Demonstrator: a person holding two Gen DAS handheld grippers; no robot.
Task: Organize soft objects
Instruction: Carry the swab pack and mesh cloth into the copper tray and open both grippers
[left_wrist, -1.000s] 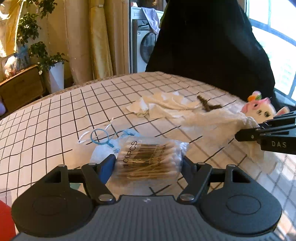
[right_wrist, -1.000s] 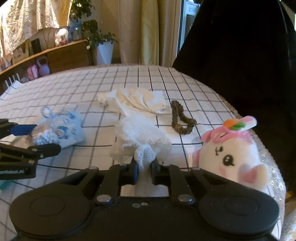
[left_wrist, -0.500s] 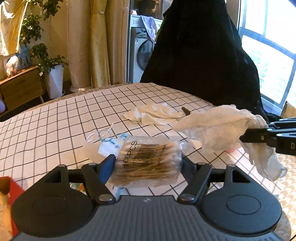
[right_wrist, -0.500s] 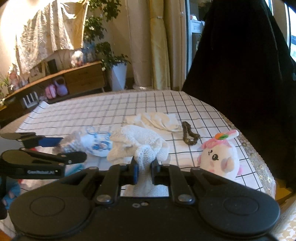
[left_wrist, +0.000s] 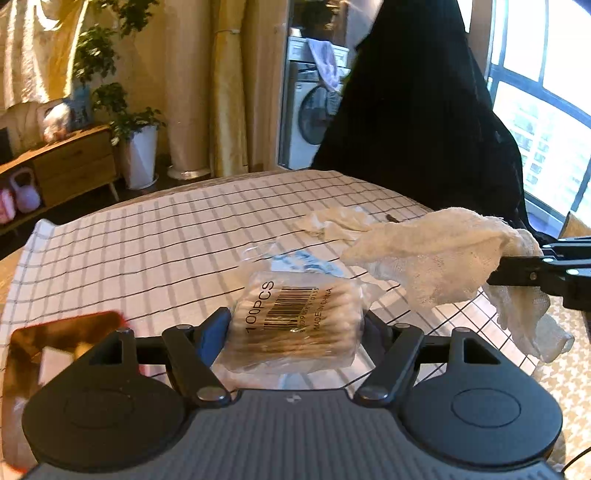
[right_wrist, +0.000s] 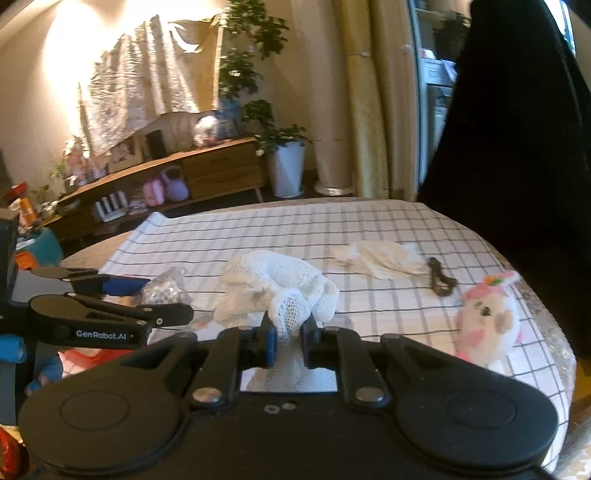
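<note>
My left gripper (left_wrist: 295, 325) is shut on a clear bag of cotton swabs (left_wrist: 295, 317) marked 100PCS and holds it above the checked tablecloth (left_wrist: 147, 243). My right gripper (right_wrist: 288, 332) is shut on a white mesh cloth (right_wrist: 277, 284), lifted off the table; the cloth also hangs at the right of the left wrist view (left_wrist: 436, 254). The left gripper (right_wrist: 147, 299) shows at the left of the right wrist view with the swab bag (right_wrist: 164, 288). A pink and white plush toy (right_wrist: 487, 321) sits near the table's right edge.
A cream cloth (right_wrist: 380, 254) and a brown hair tie (right_wrist: 439, 280) lie on the far right of the table. A red box (left_wrist: 55, 347) is at the lower left. A small blue-printed packet (left_wrist: 295, 258) lies behind the swab bag. A black-clad person (left_wrist: 424, 122) stands beyond the table.
Both grippers have risen with their loads. The mesh cloth left the table and now hangs in the air. The swab bag rose too, and the red box came into the left view.
</note>
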